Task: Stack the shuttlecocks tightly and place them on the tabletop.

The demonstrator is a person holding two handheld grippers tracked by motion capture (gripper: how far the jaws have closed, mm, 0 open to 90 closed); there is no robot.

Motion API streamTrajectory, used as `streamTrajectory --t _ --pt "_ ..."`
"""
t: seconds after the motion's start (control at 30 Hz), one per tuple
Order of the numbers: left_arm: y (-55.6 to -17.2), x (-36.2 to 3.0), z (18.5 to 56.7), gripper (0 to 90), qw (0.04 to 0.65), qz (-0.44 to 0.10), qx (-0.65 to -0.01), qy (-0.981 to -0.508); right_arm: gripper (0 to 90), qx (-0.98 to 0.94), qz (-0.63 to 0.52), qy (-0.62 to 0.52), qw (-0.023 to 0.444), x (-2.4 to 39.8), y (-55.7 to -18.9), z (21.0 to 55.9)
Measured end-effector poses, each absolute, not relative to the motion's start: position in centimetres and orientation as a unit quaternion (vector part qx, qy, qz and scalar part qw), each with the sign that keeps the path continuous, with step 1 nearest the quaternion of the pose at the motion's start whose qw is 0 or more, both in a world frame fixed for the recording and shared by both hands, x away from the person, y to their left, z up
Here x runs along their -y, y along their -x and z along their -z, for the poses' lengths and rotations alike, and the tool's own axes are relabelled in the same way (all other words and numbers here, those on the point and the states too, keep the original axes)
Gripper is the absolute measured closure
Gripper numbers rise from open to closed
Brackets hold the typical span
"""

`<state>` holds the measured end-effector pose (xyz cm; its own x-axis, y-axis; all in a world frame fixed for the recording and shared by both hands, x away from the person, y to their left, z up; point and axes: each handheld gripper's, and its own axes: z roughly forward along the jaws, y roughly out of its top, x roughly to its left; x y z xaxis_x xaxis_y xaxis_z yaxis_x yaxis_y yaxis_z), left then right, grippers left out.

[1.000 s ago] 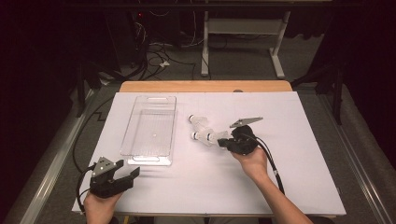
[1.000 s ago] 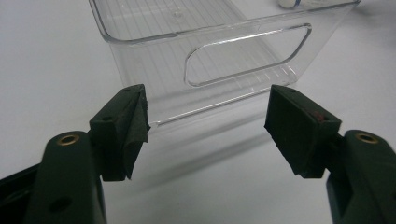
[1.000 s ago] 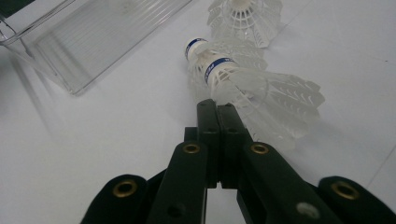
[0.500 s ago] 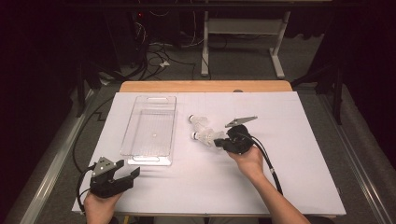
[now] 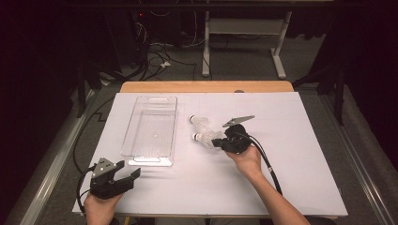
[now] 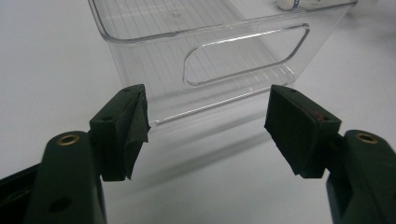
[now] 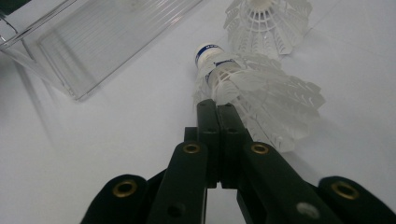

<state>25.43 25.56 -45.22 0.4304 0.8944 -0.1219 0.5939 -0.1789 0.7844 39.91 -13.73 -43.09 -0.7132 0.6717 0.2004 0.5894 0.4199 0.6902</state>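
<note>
Here, at frame centre, the right tool (image 5: 217,142) is clamped shut on the feather skirt of a shuttlecock (image 5: 205,138) lying on the bench (image 5: 300,187), presumably bound for the tray (image 5: 151,125); the left tool (image 5: 133,177), open and empty, waits lower left.

White table (image 5: 300,187) — bin (image 5: 151,125), shuttlecocks (image 5: 202,126)

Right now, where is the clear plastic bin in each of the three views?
High view: clear plastic bin lies left of centre on the white table, lengthwise away from the person.
Left gripper view: upper middle, its handle-slot end facing the open jaws.
Right gripper view: upper left corner.
Shared landmark: the shuttlecocks beside it.
</note>
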Motion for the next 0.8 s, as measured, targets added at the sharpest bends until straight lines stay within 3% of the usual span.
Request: streamTrajectory --t 0.8 --pt "-25.48 -25.53 45.25 31.1 0.401 -0.185 -0.499 -0.746 90.0 -0.847 -0.379 -0.37 0.049 13.21 -40.96 43.25"
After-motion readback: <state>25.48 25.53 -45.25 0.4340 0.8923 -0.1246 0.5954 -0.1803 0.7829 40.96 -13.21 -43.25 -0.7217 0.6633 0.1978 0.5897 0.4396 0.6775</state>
